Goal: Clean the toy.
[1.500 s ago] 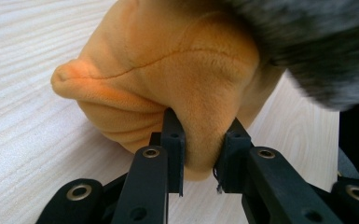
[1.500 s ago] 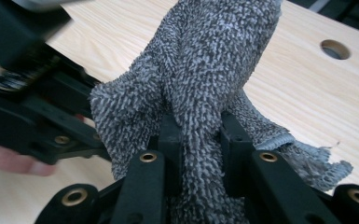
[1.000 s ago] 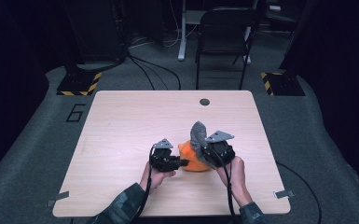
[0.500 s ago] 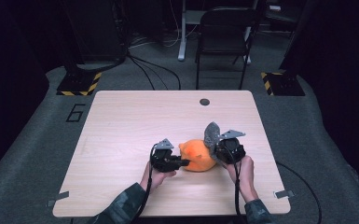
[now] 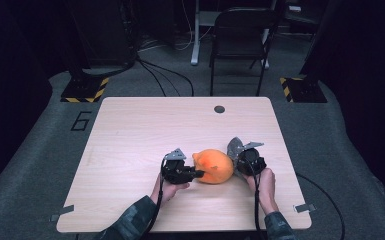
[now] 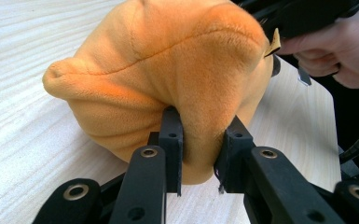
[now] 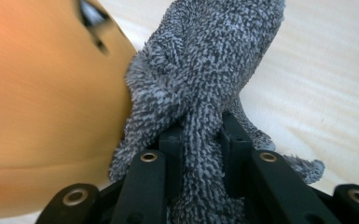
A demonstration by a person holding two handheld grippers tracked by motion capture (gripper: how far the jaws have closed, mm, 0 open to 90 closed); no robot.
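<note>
The orange plush item lay on the desk, in the near right part of the top, closer to the near edge than to the far edge and well clear of both side edges. It sat directly between the two grippers.

The left gripper was positioned just to the left of the plush item, with its jaws pointing toward the desk's right edge. In the left gripper view, the left gripper was clamped on a fold of the orange plush item; the fabric bulged out above and around both jaws, and the lower part of the item rested on the desk.

The right gripper was positioned just to the right of the plush item, toward the desk's right edge. In the right gripper view, the right gripper was clamped on a bunched grey terry cloth. The cloth rose from between the jaws and touched the orange plush item along its side. A loose end of the cloth rested on the desk.

A small dark round disc lay near the far edge of the desk, well apart from both grippers.
</note>
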